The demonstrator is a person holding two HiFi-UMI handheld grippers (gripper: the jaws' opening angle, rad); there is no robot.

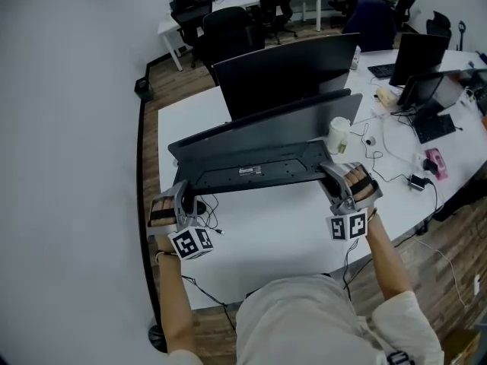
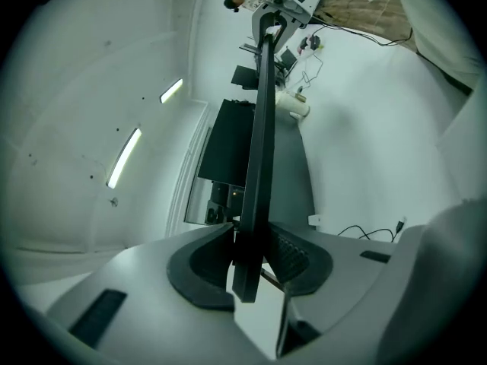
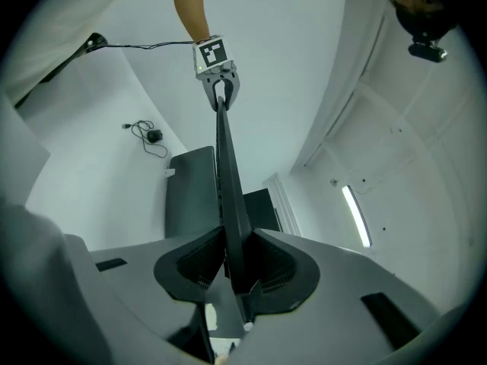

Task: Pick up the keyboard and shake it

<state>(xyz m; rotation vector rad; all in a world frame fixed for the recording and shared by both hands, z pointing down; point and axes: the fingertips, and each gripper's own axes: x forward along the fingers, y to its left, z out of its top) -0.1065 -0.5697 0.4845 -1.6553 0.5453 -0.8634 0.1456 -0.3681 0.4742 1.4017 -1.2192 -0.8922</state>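
Observation:
A long dark keyboard (image 1: 255,167) is lifted off the white desk (image 1: 266,238), its underside with a small label turned toward me. My left gripper (image 1: 183,195) is shut on its left end and my right gripper (image 1: 335,178) is shut on its right end. In the left gripper view the keyboard (image 2: 260,128) runs edge-on away from the left gripper (image 2: 249,258), with the other gripper's marker cube at its far end. The right gripper view shows the same keyboard (image 3: 227,173) clamped in the right gripper (image 3: 236,268), pads pressing on both faces.
A grey desk mat (image 1: 266,128) lies behind the keyboard, in front of a dark monitor (image 1: 289,71). A white cup (image 1: 338,135) stands right of the mat. Black cables (image 1: 207,207) trail by the left gripper. Another monitor (image 1: 418,59), a second keyboard (image 1: 435,128) and cables crowd the right.

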